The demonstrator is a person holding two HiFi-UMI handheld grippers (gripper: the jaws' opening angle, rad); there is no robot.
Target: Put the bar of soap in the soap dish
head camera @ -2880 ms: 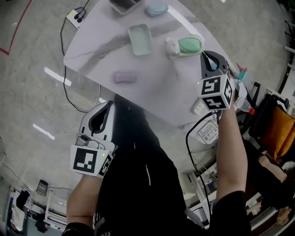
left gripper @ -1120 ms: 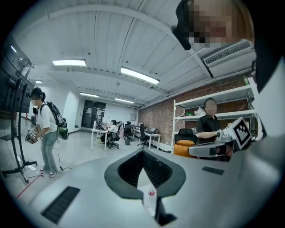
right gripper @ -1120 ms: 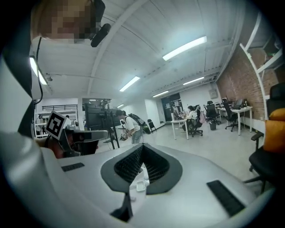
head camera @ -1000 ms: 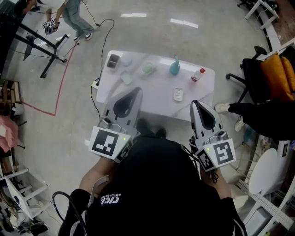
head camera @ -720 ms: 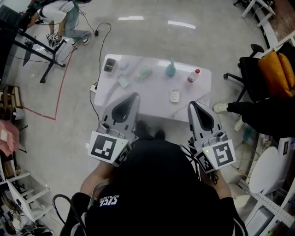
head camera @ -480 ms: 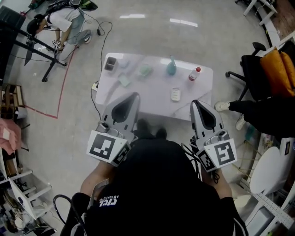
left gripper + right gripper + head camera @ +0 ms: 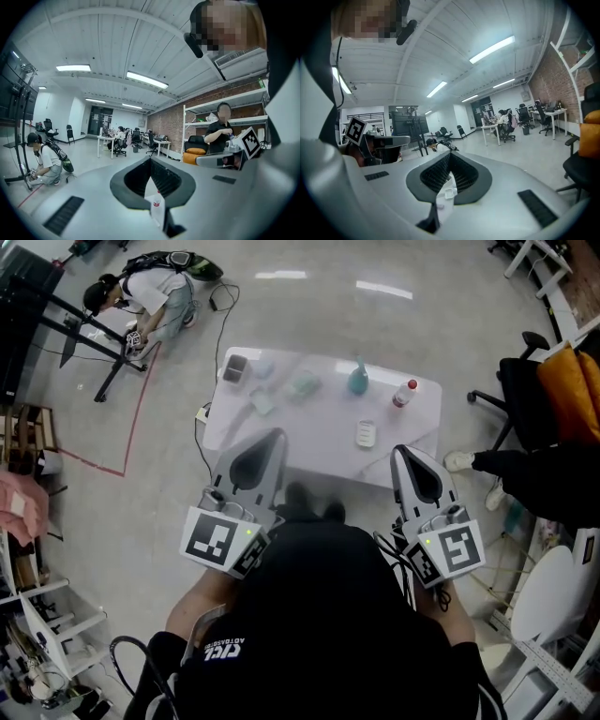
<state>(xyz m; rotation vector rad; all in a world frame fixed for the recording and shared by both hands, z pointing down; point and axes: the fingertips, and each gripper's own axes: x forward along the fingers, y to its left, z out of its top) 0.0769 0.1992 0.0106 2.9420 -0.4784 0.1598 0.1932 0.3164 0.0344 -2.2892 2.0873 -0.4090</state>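
Left gripper (image 7: pixel 277 435) and right gripper (image 7: pixel 398 450) have drawn back from table (image 7: pixel 323 423).

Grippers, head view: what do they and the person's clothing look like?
Light grey tapered shells with dark teardrop openings, left gripper and right gripper; each has a white cube bearing black square markers. Black cable by the right one. Black top with lettering.

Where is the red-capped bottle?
In the head view, the small red-capped bottle stands near the far right corner of the white table, right of the teal bottle.
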